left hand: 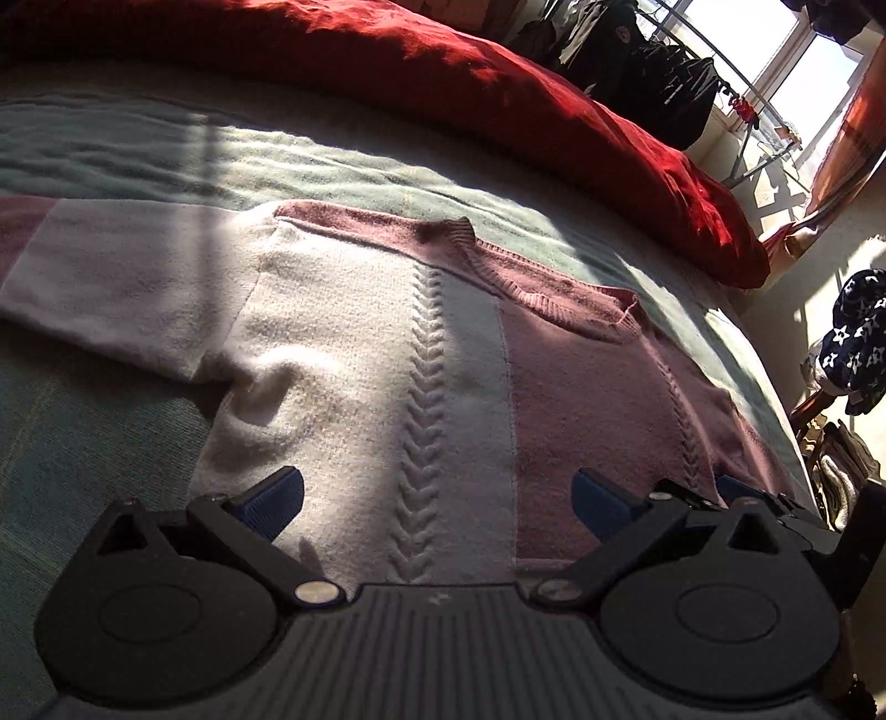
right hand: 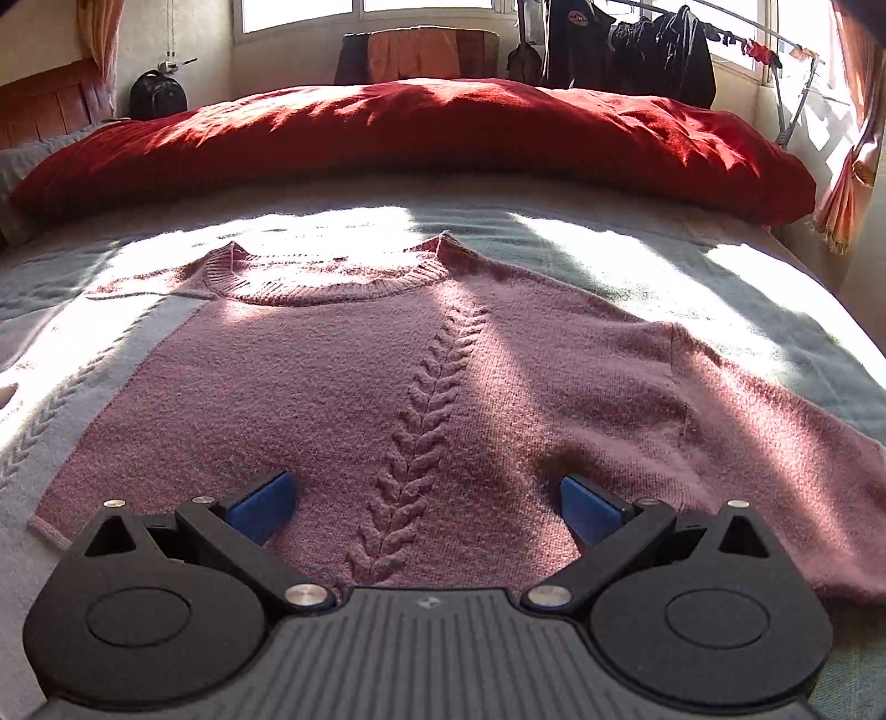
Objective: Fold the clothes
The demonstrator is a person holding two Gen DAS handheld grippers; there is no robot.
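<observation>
A knitted sweater [left hand: 354, 343], half white and half dusty pink with cable braids, lies flat and face up on the bed. Its white sleeve [left hand: 111, 277] stretches out to the left. My left gripper [left hand: 437, 504] hovers open over the hem of the white half, nothing between its blue pads [left hand: 274, 501]. The other gripper's blue tip [left hand: 736, 490] shows at the right. In the right wrist view the pink half [right hand: 332, 387] fills the middle, its sleeve [right hand: 775, 443] running right. My right gripper [right hand: 426, 504] stands open over the pink hem, straddling the braid.
A red duvet [right hand: 443, 144] is heaped along the far side of the bed. The pale green bedspread [right hand: 720, 288] surrounds the sweater. Dark jackets hang on a rack [right hand: 637, 50] by the window. A star-patterned cloth [left hand: 853, 343] sits off the bed's right edge.
</observation>
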